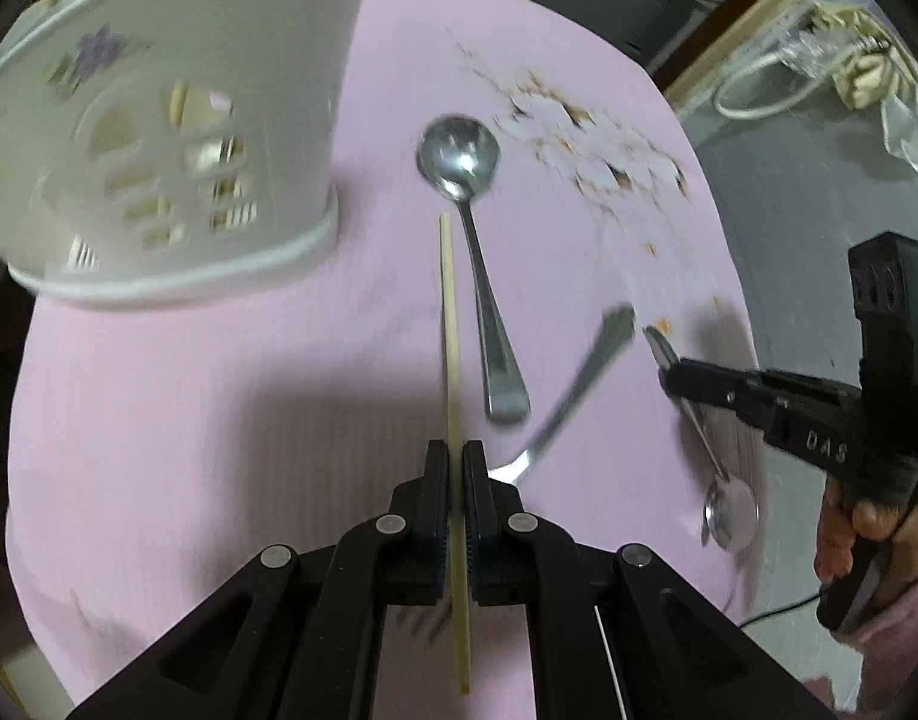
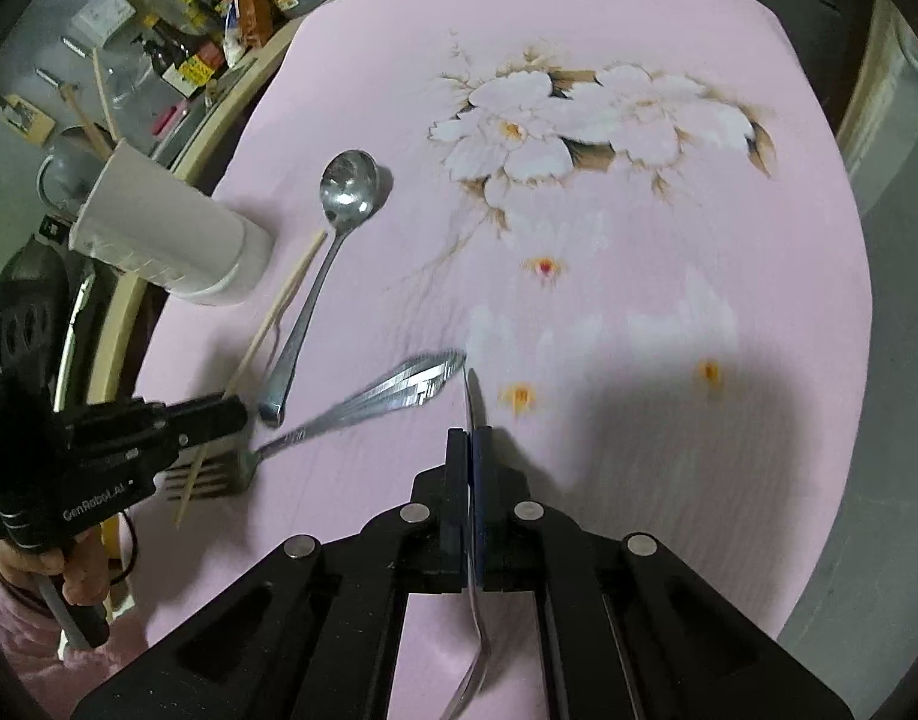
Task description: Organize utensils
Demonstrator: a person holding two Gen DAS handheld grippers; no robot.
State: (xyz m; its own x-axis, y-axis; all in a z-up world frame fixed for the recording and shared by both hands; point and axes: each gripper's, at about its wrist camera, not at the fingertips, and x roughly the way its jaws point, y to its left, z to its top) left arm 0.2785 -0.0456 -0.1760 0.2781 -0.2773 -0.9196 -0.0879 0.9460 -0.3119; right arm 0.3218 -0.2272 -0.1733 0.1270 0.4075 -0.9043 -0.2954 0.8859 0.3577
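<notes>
The left gripper [image 1: 456,450] is clamped on a pale wooden chopstick [image 1: 450,324] that points away towards the white perforated plastic utensil holder [image 1: 177,138]. The right gripper [image 2: 471,438] is closed on a small steel teaspoon [image 1: 708,444], apparently by its handle, bowl nearest the camera. A large steel spoon [image 2: 321,276] and steel fork [image 2: 363,408] lie mid-table on the pink floral tablecloth [image 2: 669,240]; bottles crowd beyond its far-left edge.

Hidden, cut off, blurred

Left wrist view: holder [image 1: 159,138] smeared, top and left cut by frame; what shows through its slots unreadable. Fork [image 1: 570,390] blurred, tines behind left gripper [image 1: 457,468]. Chopstick [image 1: 453,360] partly hidden between the pads. Right wrist view: small spoon [image 2: 472,648] bowl runs off bottom edge, handle mostly hidden by right gripper [image 2: 471,450]; shelf bottles [image 2: 183,54] labels too small
</notes>
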